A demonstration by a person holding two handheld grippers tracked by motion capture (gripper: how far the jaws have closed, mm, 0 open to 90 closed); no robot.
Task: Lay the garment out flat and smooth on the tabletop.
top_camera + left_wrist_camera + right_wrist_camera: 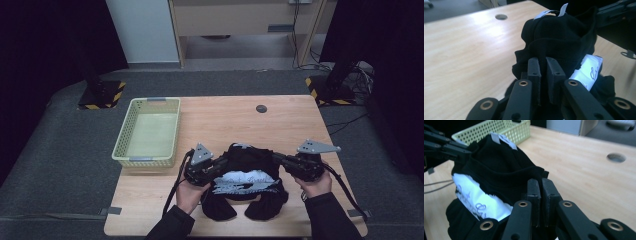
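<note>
Garment (248, 162) at the table's (280, 125) near edge (between both grippers); basket (148, 131) behind, left.

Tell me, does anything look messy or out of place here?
Only the black shirt: it hangs crumpled between the left gripper and right gripper, its white print bunched. The basket sits squarely.

The person wears dark long sleeves (327, 215) that reach to the wrists. Each gripper, the left gripper (223, 161) and the right gripper (277, 159), is black, with a grey three-cornered plate (201, 154) on top and a black cable (176, 186) trailing from it. The jaws are flat black blocks on black arms with brass-coloured rivets (523, 83).
</note>
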